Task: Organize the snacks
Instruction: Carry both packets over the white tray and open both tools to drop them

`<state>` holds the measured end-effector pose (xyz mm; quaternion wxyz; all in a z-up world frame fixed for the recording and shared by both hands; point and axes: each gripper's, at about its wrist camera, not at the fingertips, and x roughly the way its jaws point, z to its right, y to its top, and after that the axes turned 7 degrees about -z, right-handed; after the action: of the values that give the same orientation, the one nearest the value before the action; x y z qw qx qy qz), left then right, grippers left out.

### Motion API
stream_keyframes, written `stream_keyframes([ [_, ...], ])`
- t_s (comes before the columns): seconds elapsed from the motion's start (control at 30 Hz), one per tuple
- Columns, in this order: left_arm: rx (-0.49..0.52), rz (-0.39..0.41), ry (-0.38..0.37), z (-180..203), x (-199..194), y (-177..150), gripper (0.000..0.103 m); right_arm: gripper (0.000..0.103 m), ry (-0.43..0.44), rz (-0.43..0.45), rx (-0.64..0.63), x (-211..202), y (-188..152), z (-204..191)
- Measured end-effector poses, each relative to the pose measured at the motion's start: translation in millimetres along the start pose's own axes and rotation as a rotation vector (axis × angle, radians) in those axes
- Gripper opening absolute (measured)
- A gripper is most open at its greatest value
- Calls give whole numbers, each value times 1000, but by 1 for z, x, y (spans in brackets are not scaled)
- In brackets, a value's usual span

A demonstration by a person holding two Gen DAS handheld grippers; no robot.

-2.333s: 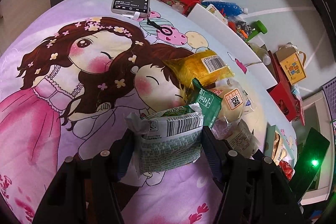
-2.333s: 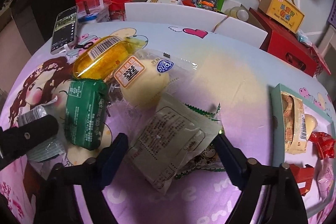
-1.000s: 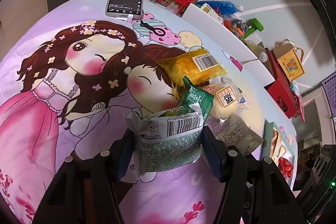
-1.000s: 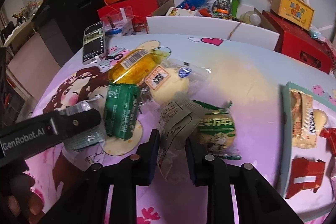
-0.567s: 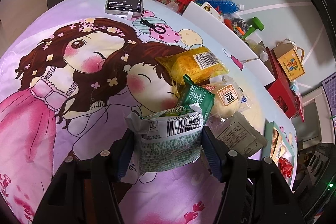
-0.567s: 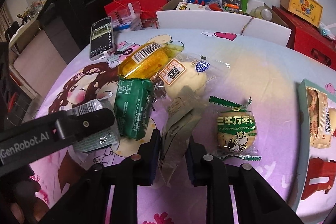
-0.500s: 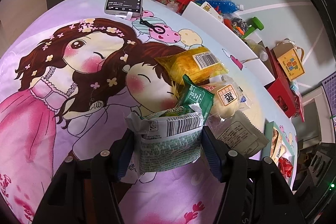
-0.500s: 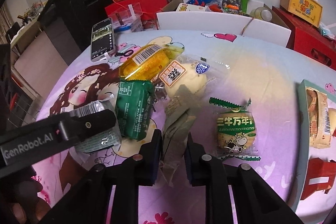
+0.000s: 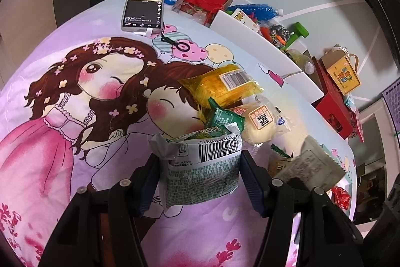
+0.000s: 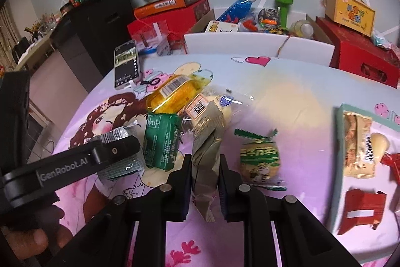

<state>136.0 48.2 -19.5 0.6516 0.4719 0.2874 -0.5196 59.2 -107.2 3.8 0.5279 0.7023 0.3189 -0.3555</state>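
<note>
My left gripper (image 9: pixel 200 167) is shut on a silver-green snack packet (image 9: pixel 202 172), held low over the table; both also show at the left of the right wrist view (image 10: pixel 117 157). My right gripper (image 10: pixel 203 164) is shut on a beige snack packet (image 10: pixel 206 142), lifted and folded between the jaws; it also shows in the left wrist view (image 9: pixel 310 167). On the table lie a yellow packet (image 10: pixel 175 94), a dark green packet (image 10: pixel 161 142), a pale bun in clear wrap (image 10: pixel 220 104) and a round green-and-white packet (image 10: pixel 260 157).
A teal-rimmed tray (image 10: pixel 337 149) at the right holds several snacks. A phone (image 10: pixel 126 64) lies at the table's far left edge. Red boxes (image 10: pixel 362 54), a white box (image 10: pixel 250 44) of clutter and a black cabinet (image 10: pixel 100 16) stand behind the table with the cartoon cloth (image 9: pixel 75 116).
My right gripper closed on the beige packet and lifted it off the pile, uncovering the round green-and-white packet. The left gripper held its packet almost still.
</note>
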Motion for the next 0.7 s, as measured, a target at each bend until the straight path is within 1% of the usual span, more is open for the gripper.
stream_keyframes([
  [0.2,37,10,16,12,-4,-2,64,20,-14,29,35,-18,1,20],
  [0.37,76,2,34,25,0,-5,64,20,-28,33,64,-23,0,40],
  [0.7,167,-16,15,62,6,-12,64,20,-51,38,142,-30,2,80],
])
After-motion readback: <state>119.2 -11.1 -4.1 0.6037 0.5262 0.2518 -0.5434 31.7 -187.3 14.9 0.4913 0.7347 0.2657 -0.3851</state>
